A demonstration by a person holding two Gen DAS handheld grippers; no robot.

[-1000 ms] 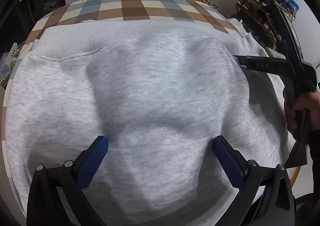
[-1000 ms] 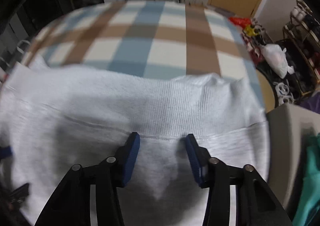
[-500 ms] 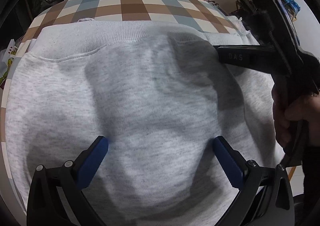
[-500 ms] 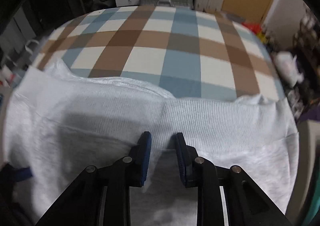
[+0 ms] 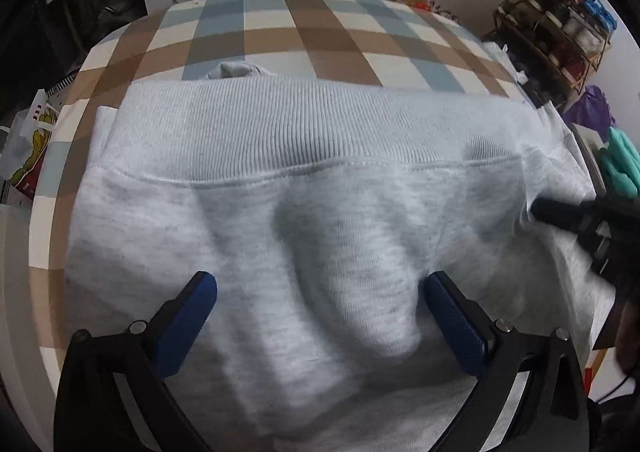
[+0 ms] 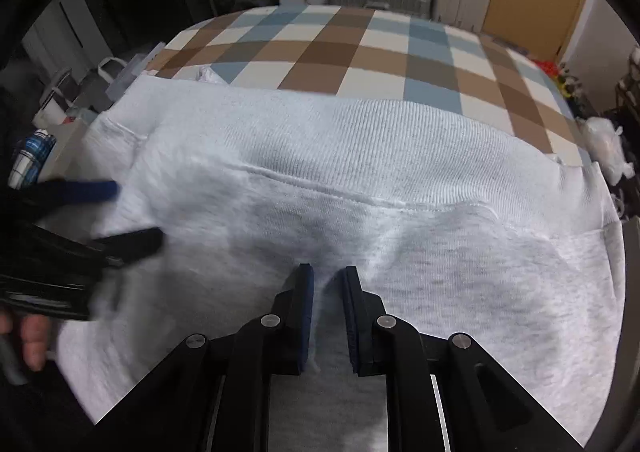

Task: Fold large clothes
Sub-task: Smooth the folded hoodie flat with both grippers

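Bed: one checked cover in blue, brown and cream bears everything; I work on it because it gives a wide flat place to lay the fold.

Garment: one grey sweatshirt spread across the near part of the bed, its ribbed hem band turned toward the far side, so that the hem is the edge I can lift and carry over.

Left gripper: one of my two tools, pointing steeply down at the body of the sweatshirt; its blue pads stand wide apart with nothing pinched, a soft ridge of cloth rising between them. I judge it is here to take the matching hold.

Right gripper: my other tool, just below the hem seam; its jaws have just been closing and now pinch a small upright fold of the grey cloth, a hold for lifting that side.

Pads: four blue ones, two to each tool.

Small bump: one pale lump at the far edge of the hem, perhaps a sleeve or cuff tucked beneath; too blurred to tell.
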